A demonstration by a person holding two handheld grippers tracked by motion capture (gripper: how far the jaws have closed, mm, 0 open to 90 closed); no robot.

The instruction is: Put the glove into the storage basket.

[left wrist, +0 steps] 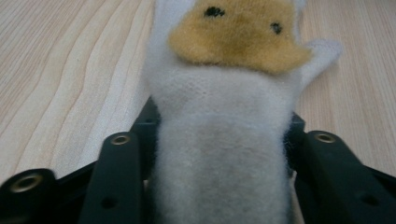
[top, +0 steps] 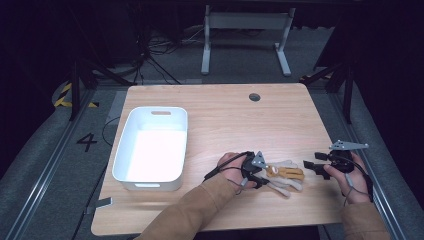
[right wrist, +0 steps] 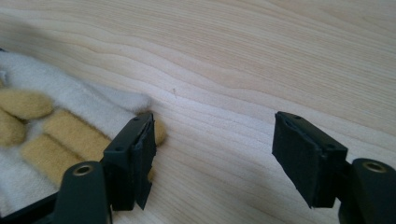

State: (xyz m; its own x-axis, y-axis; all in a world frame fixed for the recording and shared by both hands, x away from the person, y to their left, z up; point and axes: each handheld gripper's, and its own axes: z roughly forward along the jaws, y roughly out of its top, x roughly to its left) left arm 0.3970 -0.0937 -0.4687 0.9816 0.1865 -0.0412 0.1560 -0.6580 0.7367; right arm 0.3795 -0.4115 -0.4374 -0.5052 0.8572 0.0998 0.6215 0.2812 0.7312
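**Left gripper clamped on plush glove, right gripper open beside it**

Light wooden desk (top: 220, 120), grain running left to right in the high view, small dark round grommet (top: 254, 97) near far edge, right of centre. Dark floor around, metal legs of another table (top: 245, 37) beyond far edge.

White plastic bin (top: 150, 148) on left half of desk, long side running near to far, slot handle in far wall, near wall close to near-left corner. Nothing visible inside.

Two forearms in tan sleeves (top: 195, 210) coming in over near edge, one at centre, one at near-right corner.

Plush glove (top: 286, 176), white-grey with tan-orange fingers and patch, lying flat on near half of desk, right of centre, well apart from bin. Fingers pointing toward right edge. In the left gripper view, cuff (left wrist: 219, 163) running up between the jaws, tan patch with two black dots above.

Left gripper (top: 257, 172) at glove's cuff end, grey three-cornered plate on top, jaws pressed in on both sides of the cuff, holding it against the desk.

Right gripper (top: 312, 166) near right edge, just beside glove's fingertips, grey plate on top. Jaws spread wide, nothing between them but bare wood. In the right gripper view, one jaw pad touching or just over a tan fingertip (right wrist: 74, 135), cannot tell which; other pad over bare desk.
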